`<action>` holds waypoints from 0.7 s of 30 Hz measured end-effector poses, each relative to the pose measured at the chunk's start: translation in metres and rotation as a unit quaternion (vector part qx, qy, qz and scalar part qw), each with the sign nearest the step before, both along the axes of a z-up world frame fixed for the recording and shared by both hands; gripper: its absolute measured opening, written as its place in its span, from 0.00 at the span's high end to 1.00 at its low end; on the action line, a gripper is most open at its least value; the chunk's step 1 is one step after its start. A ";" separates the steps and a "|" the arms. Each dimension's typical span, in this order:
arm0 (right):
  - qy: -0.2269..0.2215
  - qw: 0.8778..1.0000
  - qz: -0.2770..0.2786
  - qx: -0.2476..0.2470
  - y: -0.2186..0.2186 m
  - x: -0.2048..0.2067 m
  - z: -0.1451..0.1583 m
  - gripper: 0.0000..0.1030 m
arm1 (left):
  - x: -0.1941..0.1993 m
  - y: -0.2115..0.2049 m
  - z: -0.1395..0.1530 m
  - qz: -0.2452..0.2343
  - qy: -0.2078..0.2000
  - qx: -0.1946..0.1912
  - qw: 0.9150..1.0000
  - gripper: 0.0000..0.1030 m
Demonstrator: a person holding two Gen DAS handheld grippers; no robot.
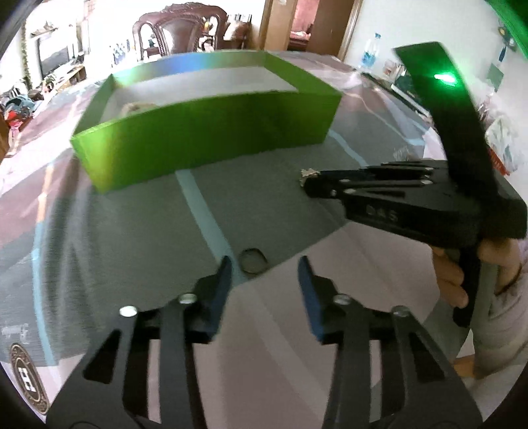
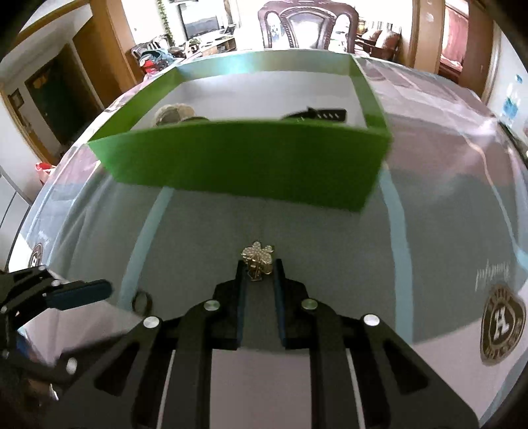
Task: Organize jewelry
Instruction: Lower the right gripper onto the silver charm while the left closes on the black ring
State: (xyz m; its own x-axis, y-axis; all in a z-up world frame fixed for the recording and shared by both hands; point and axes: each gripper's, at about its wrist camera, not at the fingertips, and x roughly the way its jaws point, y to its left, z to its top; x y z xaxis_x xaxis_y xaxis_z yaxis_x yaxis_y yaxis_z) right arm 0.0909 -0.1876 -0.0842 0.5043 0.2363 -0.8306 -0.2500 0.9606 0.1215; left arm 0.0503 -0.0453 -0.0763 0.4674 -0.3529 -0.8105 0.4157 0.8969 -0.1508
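A green open box (image 1: 204,132) stands on the table; it also shows in the right wrist view (image 2: 250,165). Inside it lie a pale bracelet-like piece (image 2: 173,114) and a black watch strap (image 2: 316,115). My right gripper (image 2: 259,270) is shut on a small gold sparkly brooch (image 2: 258,257), held above the table short of the box; from the left wrist view the brooch (image 1: 308,174) sticks out of the right gripper's tips (image 1: 312,184). My left gripper (image 1: 264,274) is open and empty, just behind a ring (image 1: 252,260) lying on the table, also seen in the right wrist view (image 2: 142,301).
The table is covered with a grey and pink cloth (image 2: 330,237) with pale blue stripes and round logos (image 2: 501,325). A dark carved chair (image 2: 307,26) stands beyond the far edge. A water bottle (image 1: 369,54) stands at the far right.
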 end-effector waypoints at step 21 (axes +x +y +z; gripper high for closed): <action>-0.038 0.999 -0.009 -0.029 0.003 -0.013 -0.001 0.83 | 0.014 -0.028 -0.013 0.013 -0.016 0.031 0.999 0.62</action>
State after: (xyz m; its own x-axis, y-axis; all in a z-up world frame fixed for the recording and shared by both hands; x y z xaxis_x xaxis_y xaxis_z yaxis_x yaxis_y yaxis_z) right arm 0.0774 -0.1845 -0.0854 0.5696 0.1798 -0.8020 -0.2395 0.9697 0.0472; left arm 0.0638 -0.0733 -0.0892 0.5017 -0.2903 -0.8149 0.3963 0.9145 -0.0817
